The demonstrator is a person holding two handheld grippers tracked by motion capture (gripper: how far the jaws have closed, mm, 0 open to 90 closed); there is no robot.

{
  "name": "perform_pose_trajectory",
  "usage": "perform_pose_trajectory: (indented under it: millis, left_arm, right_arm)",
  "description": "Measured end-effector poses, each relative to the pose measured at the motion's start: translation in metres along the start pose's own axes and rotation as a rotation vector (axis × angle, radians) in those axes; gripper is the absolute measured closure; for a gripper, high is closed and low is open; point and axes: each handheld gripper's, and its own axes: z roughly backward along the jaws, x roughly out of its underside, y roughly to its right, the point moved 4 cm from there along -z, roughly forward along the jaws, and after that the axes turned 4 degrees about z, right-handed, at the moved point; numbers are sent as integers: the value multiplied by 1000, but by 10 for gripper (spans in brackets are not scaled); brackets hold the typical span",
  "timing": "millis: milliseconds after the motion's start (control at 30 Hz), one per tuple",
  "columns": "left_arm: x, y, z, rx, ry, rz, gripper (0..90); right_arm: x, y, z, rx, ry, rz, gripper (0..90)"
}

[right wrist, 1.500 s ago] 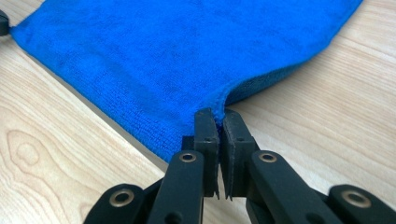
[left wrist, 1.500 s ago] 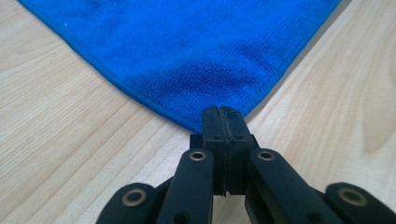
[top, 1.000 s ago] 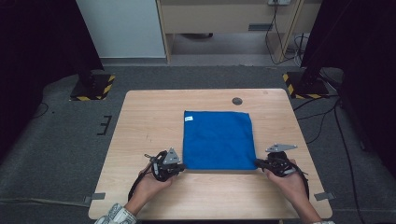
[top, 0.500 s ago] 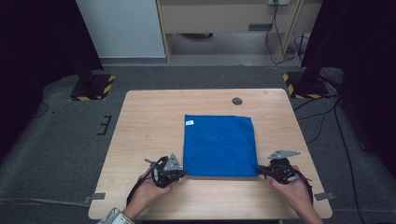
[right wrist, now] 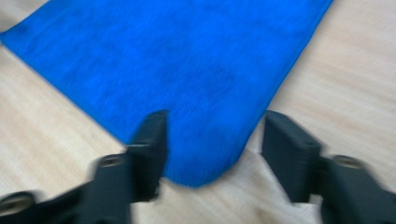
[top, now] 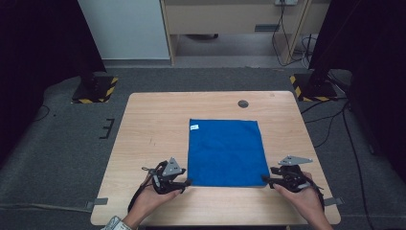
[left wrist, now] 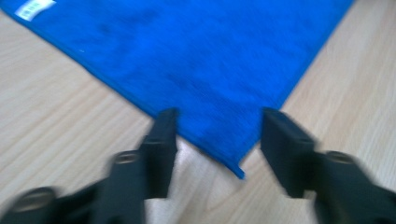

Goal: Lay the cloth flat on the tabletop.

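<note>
A blue cloth (top: 226, 152) lies flat on the wooden table (top: 148, 139), with a white tag (top: 194, 127) at its far left corner. My left gripper (top: 187, 182) sits at the cloth's near left corner. Its jaws have just been opening and now stand apart, the corner (left wrist: 233, 161) lying loose between them without being pinched. My right gripper (top: 265, 179) sits at the near right corner. Its jaws have also just been opening, and the rounded corner (right wrist: 201, 172) rests on the table between them. In the gripper views, the left gripper (left wrist: 219, 116) and right gripper (right wrist: 217, 116) both stand open over the blue fabric.
A small dark round cap (top: 243, 103) is set in the table near its far edge. Yellow-and-black striped stand bases (top: 95, 91) (top: 311, 88) sit on the grey floor beyond both far corners. Bare wood stretches to the left of the cloth.
The cloth has slid a little toward the near edge with both grippers at its near corners. Both pairs of jaws now stand apart and the corners lie free.
</note>
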Motion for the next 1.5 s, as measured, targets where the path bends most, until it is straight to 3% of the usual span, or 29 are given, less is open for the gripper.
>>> perform_pose_trajectory:
  millis: [133, 267, 500, 667, 833, 1133, 1267, 1500]
  left_arm:
    - [0, -6, -2, -8, 7, 14, 282]
    - [1, -11, -7, -11, -9, 20, 225]
    - [-1, -20, -8, -34, 7, 34, 143]
    - [-7, -28, -11, -35, 29, 31, 93]
    - [-15, -34, -15, -41, 35, 29, 73]
    - [-27, -39, -24, -12, 19, 24, 71]
    - [-33, -42, -25, -11, 19, 28, 69]
    - [-49, -49, -26, -17, 28, 20, 69]
  right_arm:
    - [-4, -1, -2, 27, 44, 15, 230]
    - [-7, 0, -6, 28, 66, 35, 158]
    - [-15, -1, -14, 19, 87, 44, 128]
    - [-19, -4, -23, 7, 74, 83, 94]
    - [-25, -4, -27, -6, 79, 93, 95]
    - [-34, -7, -36, -6, 62, 114, 121]
    - [-36, -11, -38, 0, 77, 154, 121]
    - [-42, -13, -36, -15, 100, 175, 116]
